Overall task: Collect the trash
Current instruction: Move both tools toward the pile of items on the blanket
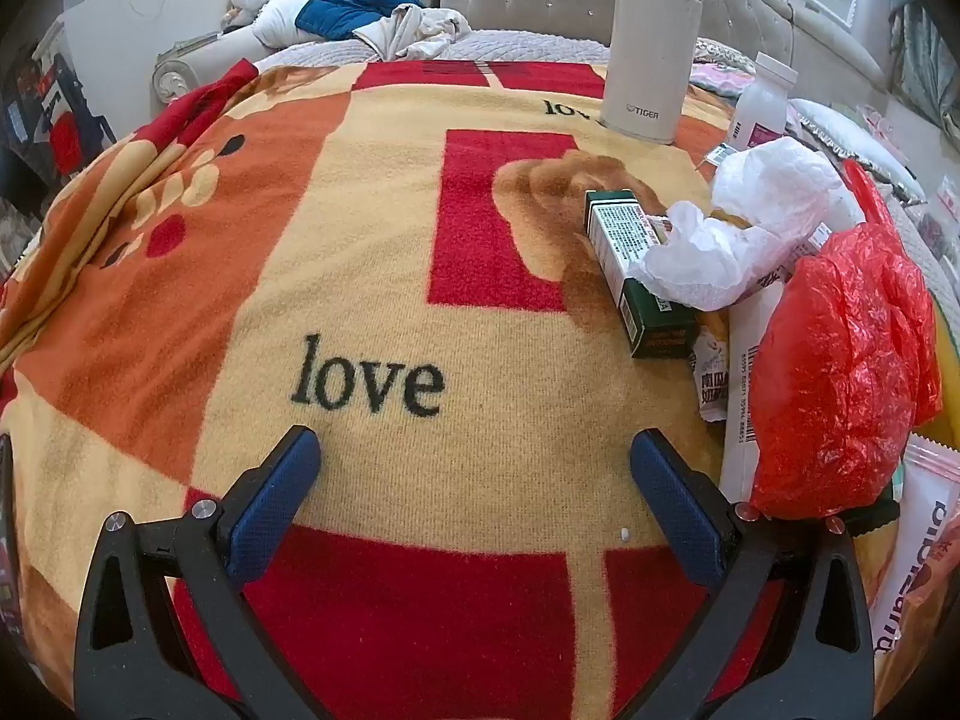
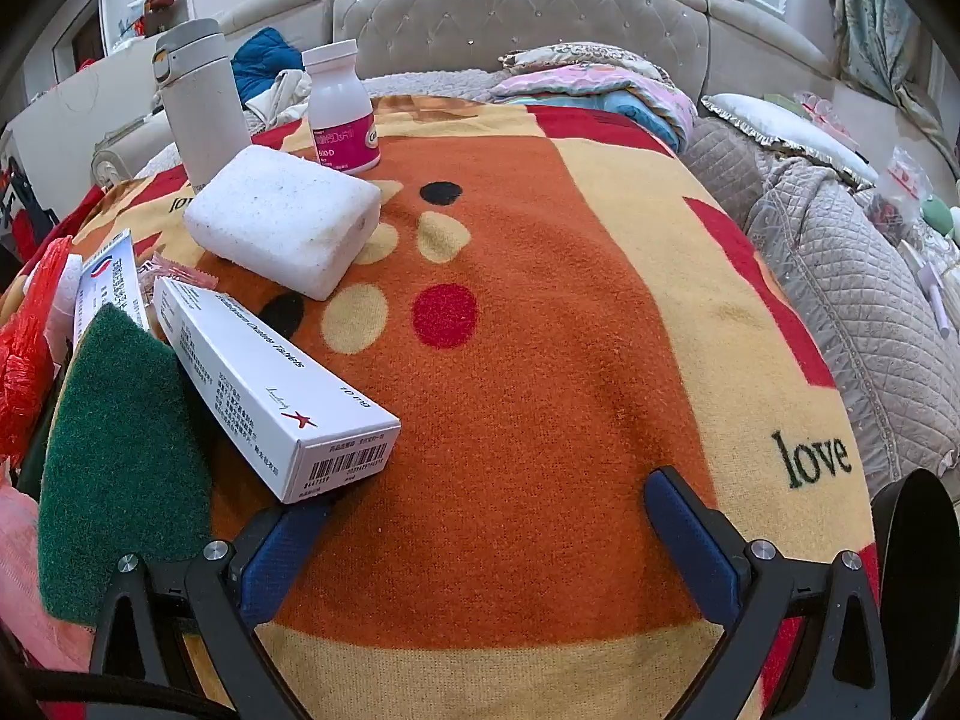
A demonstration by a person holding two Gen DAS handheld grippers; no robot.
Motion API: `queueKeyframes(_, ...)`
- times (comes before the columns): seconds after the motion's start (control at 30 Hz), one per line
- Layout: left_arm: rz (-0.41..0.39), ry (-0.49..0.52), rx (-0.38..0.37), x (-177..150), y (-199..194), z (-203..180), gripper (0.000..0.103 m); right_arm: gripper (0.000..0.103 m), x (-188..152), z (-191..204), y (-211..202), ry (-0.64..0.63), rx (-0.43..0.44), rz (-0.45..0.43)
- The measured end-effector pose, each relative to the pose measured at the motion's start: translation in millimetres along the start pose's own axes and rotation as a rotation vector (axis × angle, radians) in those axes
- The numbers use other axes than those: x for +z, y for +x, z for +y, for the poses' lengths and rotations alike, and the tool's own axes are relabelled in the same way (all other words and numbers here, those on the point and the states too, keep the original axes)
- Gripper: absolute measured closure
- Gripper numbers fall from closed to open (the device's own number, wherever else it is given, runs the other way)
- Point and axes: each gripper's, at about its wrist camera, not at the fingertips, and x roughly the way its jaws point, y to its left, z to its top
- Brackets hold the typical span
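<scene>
Trash is lying in a heap on a blanket [image 1: 372, 276] printed with "love", spread over a raised surface in front of a tufted headboard [image 2: 516, 18]. Both grippers are tilting down over bare blanket, and neither is touching any of it.

In the left wrist view, the left gripper [image 1: 474, 450] is standing released, its blue pads [image 1: 270, 510] wide apart with only blanket between them. The heap is sitting to its right: a green box [image 1: 636, 276] is lying on its side, a crumpled white bag [image 1: 750, 228] is resting partly on it, and a red bag [image 1: 840, 378] is bulging just beside the right finger. Printed wrappers [image 1: 711, 378] are poking out under the bags. Farther back a thermos [image 1: 654, 42] is standing upright, with a white bottle [image 1: 762, 102] near it.

In the right wrist view, the right gripper [image 2: 489, 492] is likewise gaping empty. A white box [image 2: 270, 378] is lying slantwise at its left, one end overhanging the left pad. A green scouring pad [image 2: 120, 438] is sitting touching that box on the left. Beyond them a white foam block [image 2: 282, 222] is lying just before the thermos [image 2: 201, 102] and bottle [image 2: 342, 108]. The red bag [image 2: 24, 372] is showing at the left edge.
</scene>
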Motion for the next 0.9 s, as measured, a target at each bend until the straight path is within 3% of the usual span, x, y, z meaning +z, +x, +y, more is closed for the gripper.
queueKeyframes(0.33,0.027,-0.034,0.016,-23.0,-25.8,-5.5,0.000,0.000,-10.7,0.5,-12.4,-0.049,-0.014,0.062)
queueKeyframes(0.53,-0.079,-0.012,0.046,-28.6,-66.3,-16.8,0.001,0.000,-38.1,0.3,-64.3,-0.014,-0.010,-0.038)
queueKeyframes(0.9,-0.215,0.042,0.029,-32.1,-122.0,-50.4,0.001,0.000,-43.6,37.2,-127.8,-0.016,0.073,-0.202)
